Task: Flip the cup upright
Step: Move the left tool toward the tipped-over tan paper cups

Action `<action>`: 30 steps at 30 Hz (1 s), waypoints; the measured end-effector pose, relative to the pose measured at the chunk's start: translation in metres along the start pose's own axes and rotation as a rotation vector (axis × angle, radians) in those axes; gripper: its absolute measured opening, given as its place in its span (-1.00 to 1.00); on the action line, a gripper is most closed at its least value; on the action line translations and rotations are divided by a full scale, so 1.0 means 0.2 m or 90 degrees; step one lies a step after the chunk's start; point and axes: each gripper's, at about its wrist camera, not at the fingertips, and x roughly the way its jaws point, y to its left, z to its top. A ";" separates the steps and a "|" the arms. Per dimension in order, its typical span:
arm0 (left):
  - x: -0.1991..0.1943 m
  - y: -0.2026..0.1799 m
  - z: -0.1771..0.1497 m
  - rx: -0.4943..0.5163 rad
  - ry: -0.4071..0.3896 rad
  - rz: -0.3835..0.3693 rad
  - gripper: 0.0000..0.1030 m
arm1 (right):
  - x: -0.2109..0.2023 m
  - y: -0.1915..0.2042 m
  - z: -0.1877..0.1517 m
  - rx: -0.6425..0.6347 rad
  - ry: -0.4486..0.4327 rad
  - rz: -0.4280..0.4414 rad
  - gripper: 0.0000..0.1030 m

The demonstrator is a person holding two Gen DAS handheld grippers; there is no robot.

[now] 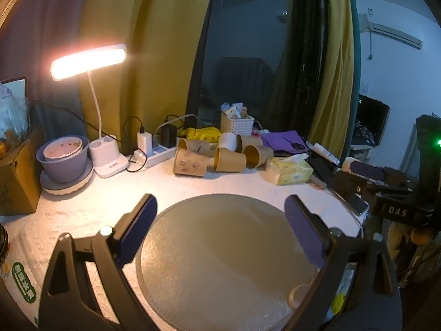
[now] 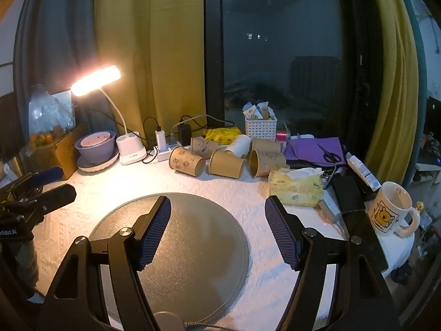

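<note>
Only the right wrist view takes in the mug (image 2: 392, 207), standing upright at the table's right edge, and the scissors (image 2: 330, 154) on purple cloth (image 2: 308, 149). The left view alone catches the wall air conditioner (image 1: 397, 31).

Both grippers hang over the round mat (image 1: 220, 248), jaws spread wide, nothing between them: the left gripper (image 1: 222, 222) and the right gripper (image 2: 217, 224).

The paper cups (image 2: 226, 160) lie on their sides in a cluster at the back of the table, beyond the mat, just left of the tissue pack (image 2: 296, 184).

A white textured cloth (image 2: 110, 190) covers the table. A lit lamp (image 2: 96, 80) glows on the left beside a bowl (image 2: 95, 149); yellow curtains (image 2: 154, 55) frame a dark window (image 2: 281, 55).
</note>
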 end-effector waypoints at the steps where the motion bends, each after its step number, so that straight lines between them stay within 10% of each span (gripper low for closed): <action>1: 0.00 0.00 0.00 0.000 0.000 0.000 0.84 | 0.00 0.00 0.00 0.000 -0.005 0.000 0.43; 30: 0.45 0.08 0.12 -0.021 0.085 0.029 0.84 | 0.33 -0.11 0.09 -0.020 0.009 0.008 0.43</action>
